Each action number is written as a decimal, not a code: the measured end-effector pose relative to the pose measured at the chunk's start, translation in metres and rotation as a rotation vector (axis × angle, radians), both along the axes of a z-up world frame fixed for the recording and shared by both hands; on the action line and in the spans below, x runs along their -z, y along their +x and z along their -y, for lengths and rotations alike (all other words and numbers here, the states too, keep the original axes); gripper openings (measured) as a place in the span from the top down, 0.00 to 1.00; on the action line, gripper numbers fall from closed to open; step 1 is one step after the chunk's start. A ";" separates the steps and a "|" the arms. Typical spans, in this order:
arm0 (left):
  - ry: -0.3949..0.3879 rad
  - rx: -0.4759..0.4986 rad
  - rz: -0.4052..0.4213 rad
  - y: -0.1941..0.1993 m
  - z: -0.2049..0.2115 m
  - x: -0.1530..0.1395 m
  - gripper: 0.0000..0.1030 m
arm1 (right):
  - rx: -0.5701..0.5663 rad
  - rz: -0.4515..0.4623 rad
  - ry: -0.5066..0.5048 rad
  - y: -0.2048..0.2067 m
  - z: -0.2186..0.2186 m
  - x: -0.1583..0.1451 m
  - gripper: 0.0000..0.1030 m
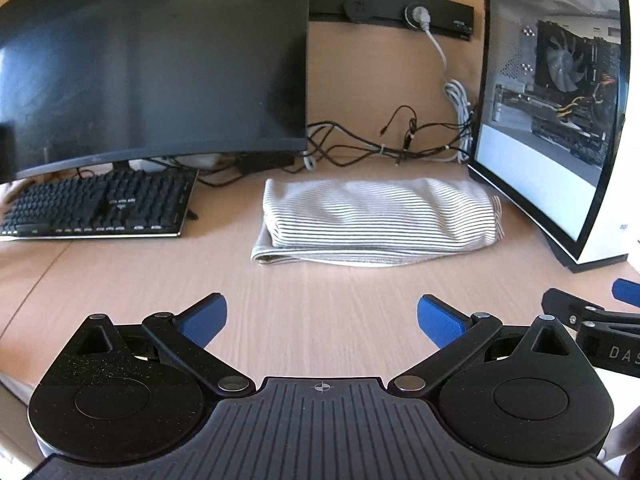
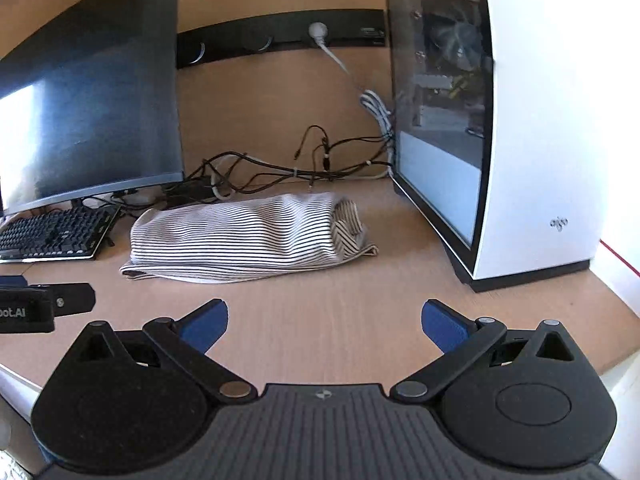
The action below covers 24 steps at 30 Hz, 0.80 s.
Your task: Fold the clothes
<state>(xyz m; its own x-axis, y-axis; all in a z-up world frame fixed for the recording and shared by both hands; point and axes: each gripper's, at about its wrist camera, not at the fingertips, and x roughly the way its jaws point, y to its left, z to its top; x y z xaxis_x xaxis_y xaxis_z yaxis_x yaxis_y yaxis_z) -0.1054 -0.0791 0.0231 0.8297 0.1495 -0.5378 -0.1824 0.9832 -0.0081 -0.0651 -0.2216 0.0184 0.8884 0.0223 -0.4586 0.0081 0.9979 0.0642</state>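
A white garment with thin dark stripes lies folded in a compact bundle on the wooden desk, between the keyboard and the computer case. In the right wrist view the same garment shows loose layers at its right end. My left gripper is open, empty, and held back from the garment's near edge. My right gripper is open too, nothing between its blue pads, also short of the garment. Part of the right gripper shows at the left view's right edge, and part of the left gripper at the right view's left edge.
A dark monitor and black keyboard stand at the left. A white computer case with a glass side stands at the right. Tangled cables lie behind the garment, below a black socket strip.
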 end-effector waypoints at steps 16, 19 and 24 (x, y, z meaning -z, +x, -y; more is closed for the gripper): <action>-0.010 -0.027 0.021 -0.020 0.009 -0.010 0.00 | -0.004 0.037 -0.022 -0.020 0.007 -0.009 0.00; 0.011 -0.039 0.034 -0.025 0.014 -0.013 0.00 | -0.007 0.057 -0.033 -0.028 0.008 -0.012 0.00; 0.007 -0.047 0.016 -0.031 0.020 -0.014 0.00 | -0.010 0.077 -0.029 -0.038 0.012 -0.017 0.00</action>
